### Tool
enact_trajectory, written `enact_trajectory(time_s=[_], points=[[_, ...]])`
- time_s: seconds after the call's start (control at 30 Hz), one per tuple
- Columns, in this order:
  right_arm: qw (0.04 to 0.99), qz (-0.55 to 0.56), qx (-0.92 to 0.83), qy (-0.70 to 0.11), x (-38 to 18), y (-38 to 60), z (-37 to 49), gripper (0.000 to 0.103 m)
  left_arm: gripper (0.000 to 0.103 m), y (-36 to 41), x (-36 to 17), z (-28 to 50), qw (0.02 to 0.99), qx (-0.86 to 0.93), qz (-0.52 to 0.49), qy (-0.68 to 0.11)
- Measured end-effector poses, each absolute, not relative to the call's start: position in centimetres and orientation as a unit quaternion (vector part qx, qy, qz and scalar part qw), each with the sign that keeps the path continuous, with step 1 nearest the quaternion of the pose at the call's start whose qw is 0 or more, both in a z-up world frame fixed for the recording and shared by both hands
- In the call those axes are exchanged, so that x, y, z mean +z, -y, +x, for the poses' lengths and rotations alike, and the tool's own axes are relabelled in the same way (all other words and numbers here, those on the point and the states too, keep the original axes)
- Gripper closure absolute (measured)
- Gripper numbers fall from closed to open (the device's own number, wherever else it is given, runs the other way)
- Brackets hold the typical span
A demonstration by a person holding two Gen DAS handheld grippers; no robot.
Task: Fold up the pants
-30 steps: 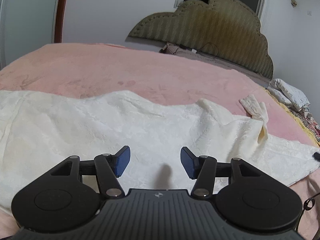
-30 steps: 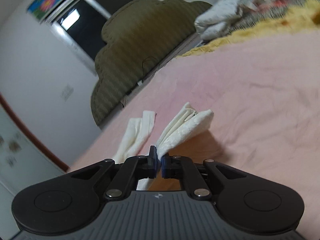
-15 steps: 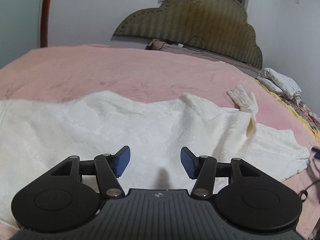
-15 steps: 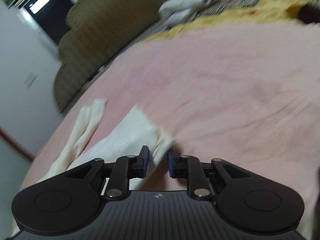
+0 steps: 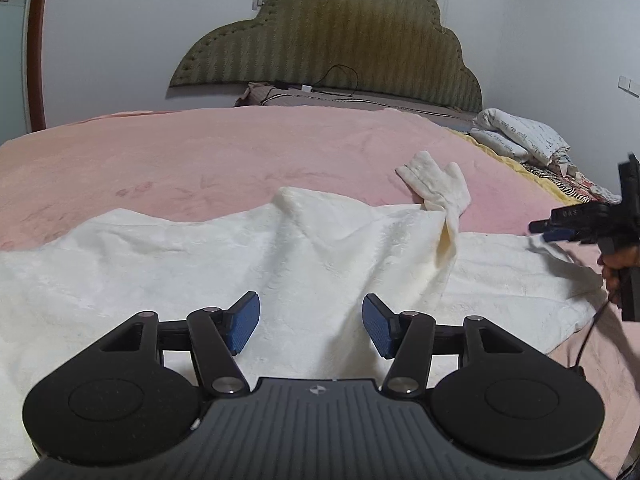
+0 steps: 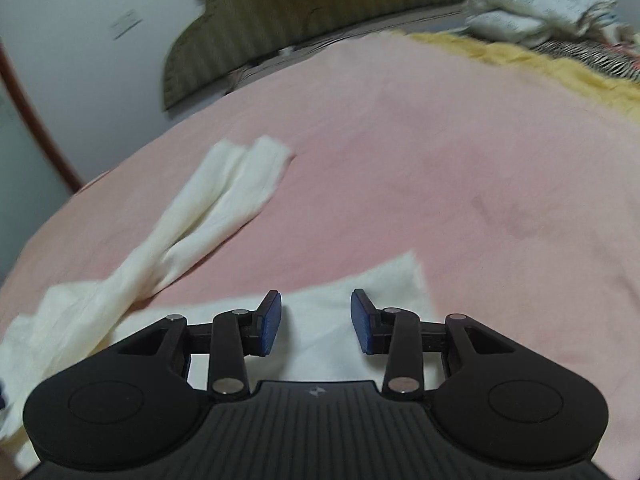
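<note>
Cream textured fabric pants [image 5: 248,256] lie spread on the pink bed cover [image 5: 200,152], one leg bunched. Left gripper [image 5: 310,326] and right gripper [image 6: 316,322] hover wide apart, holding nothing; straightening seems underway, and next probably calls for pinching that twisted leg

**Little Readable Text in View**

In the left wrist view, the right gripper [image 5: 576,222] at the right edge is showing a short pale marking on its dark side that is reading roughly as "0AS"; the characters are too small to be sure. A small white logo mark, not letters, is sitting on the ribbed body of the left gripper [image 5: 310,327]. The folded white bedding [image 5: 520,138] near the headboard is carrying printed script that is too fine to read.
</note>
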State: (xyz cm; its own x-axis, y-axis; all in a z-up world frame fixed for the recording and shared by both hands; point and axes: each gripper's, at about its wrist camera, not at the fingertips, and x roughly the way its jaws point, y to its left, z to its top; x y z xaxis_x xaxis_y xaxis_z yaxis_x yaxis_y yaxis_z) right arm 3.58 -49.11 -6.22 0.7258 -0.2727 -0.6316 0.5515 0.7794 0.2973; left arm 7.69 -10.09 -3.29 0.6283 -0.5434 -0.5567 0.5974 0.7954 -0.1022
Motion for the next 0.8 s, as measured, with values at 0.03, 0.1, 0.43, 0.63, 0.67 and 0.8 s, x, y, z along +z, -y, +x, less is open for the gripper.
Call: enact_trajectory(time_s=[0.03, 0.1, 0.43, 0.63, 0.67, 0.8], points=[[0.886, 0.191, -0.302, -0.295, -5.5, 48.3, 3.9, 0.064, 0.042, 10.2, -3.5, 7.7, 0.901, -0.318, 0.045, -0.292], [0.886, 0.122, -0.346, -0.284, -4.2, 45.9, 5.0, 0.061, 0.041, 10.6, -4.1, 7.7, 0.902, -0.318, 0.048, -0.289], [0.936, 0.02, -0.179, -0.301, -1.8, 36.6, 16.8, 0.018, 0.023, 11.7, -6.8, 7.7, 0.902, -0.314, 0.079, -0.285], [0.887, -0.119, -0.266, -0.358, -5.2, 36.1, 20.4, 0.01, 0.017, 11.2, -6.9, 8.4, 0.898, -0.319, 0.059, -0.296], [0.889, -0.109, -0.28, -0.345, -5.0, 36.7, 19.4, 0.002, 0.016, 11.2, -6.9, 8.5, 0.898, -0.319, 0.06, -0.296], [0.885, -0.044, -0.345, -0.309, -3.4, 40.4, 13.5, 0.0, 0.013, 11.3, -6.9, 8.7, 0.895, -0.325, 0.064, -0.298]])
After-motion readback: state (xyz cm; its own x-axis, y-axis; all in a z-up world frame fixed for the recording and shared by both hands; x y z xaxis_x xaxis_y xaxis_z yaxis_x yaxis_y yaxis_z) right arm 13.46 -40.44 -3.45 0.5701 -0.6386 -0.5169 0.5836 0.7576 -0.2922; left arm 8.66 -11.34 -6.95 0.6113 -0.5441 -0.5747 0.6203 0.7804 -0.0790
